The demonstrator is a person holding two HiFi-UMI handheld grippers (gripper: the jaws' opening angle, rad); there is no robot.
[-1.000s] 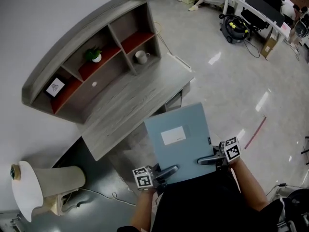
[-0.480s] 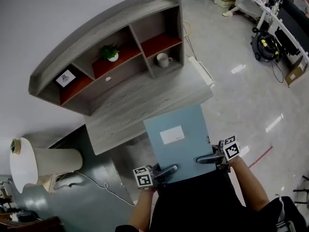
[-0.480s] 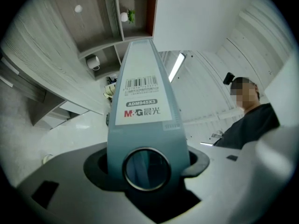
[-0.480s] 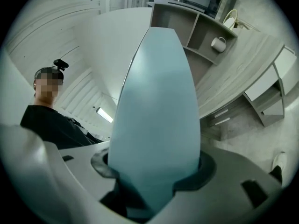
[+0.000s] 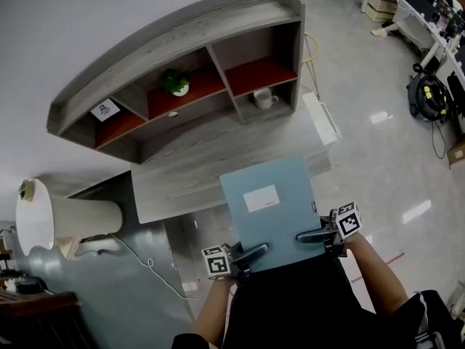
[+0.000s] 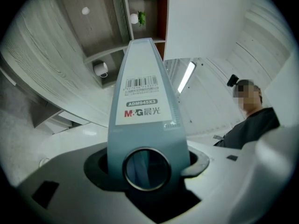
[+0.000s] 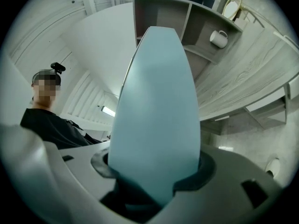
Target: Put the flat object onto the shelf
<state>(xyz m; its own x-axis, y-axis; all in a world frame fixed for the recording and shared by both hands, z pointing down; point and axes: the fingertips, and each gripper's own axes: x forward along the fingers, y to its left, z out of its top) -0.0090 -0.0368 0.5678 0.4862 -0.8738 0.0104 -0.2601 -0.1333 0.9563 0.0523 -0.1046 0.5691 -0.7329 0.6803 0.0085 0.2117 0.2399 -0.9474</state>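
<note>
Carry phase, by my judgement. The flat pale blue-grey file box [image 5: 269,209] hangs at lower centre of the head view, clamped at its near end by both tongs.

- Left tongs [image 5: 251,254]: on the box's lower-left corner. The left gripper view shows the labelled spine with its ring hole seated between the jaws.
- Right tongs [image 5: 311,237]: on the right edge, slightly higher in frame. The right gripper view shows the plain blue edge wedged between its jaws.
- Both sets stand fairly wide, closed on the thickness of the box.

Key relation: the box's long axis runs from the tongs up the frame, away from the person, toward the grey wooden shelf unit [image 5: 182,46] at upper centre. The far short edge overlaps the front edge of the grey wood-grain surface [image 5: 196,169] in the picture; its height above that cannot be told. The shelf unit stands at the back of the surface, well apart from the box.

Compartments hold a white mug [image 5: 263,99] at lower right, a small green plant in a white pot [image 5: 176,83] at centre and a small framed picture [image 5: 106,110] at left. The red-floored bay above the mug looks bare.

Neither hand is clearly nearer the shelf — the right leads slightly. The next move likely needs both to advance together along the long axis. The risk is the far corner catching a divider or the mug.
</note>
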